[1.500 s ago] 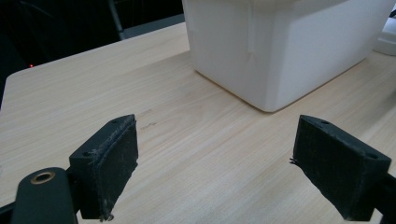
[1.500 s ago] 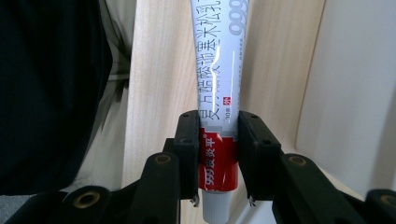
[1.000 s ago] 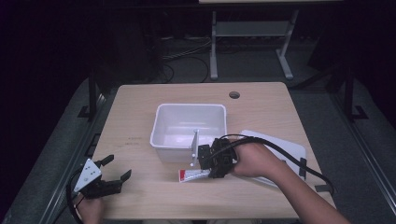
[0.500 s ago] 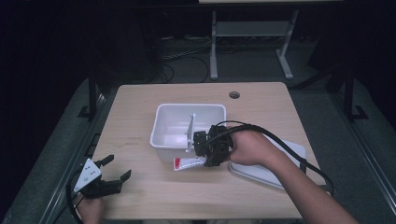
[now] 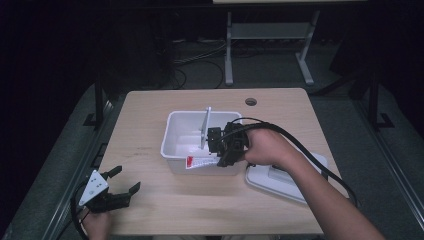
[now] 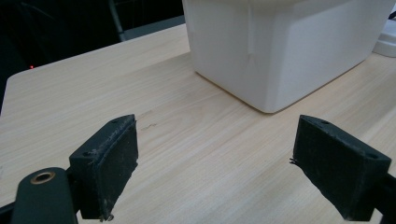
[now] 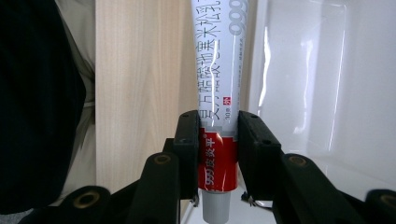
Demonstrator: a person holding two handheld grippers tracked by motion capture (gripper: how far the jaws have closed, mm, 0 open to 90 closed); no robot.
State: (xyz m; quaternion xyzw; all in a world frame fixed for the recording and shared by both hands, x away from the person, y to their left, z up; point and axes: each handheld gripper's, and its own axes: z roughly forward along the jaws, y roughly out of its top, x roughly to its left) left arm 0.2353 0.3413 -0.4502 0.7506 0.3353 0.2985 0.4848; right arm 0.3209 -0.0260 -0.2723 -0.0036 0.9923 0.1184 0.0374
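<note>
A white tube with a red band and printed text point(image 7: 217, 70) is pinched near its cap end by my right gripper point(image 7: 218, 140), jaws shut on it. In the high view the right gripper point(image 5: 219, 156) hovers at the front right rim of the white bin point(image 5: 172, 132), and the tube point(image 5: 200, 161) points left across the bin's front wall. My left gripper point(image 5: 125, 180) rests near the table's front left corner, apart from the bin. Its jaws stand wide open with nothing between them point(image 6: 215, 172), facing the bin's outer wall point(image 6: 289, 46).
A white lid point(image 5: 280, 182) lies flat on the table right of the bin, partly under the person's right forearm. A round cable hole point(image 5: 251, 101) sits near the far edge. Bare wood point(image 5: 145, 150) stretches between the left gripper and the bin.
The right gripper has carried the tube up and away from the person, from the table in front of the bin to the bin's front rim. The left gripper has stayed put.
</note>
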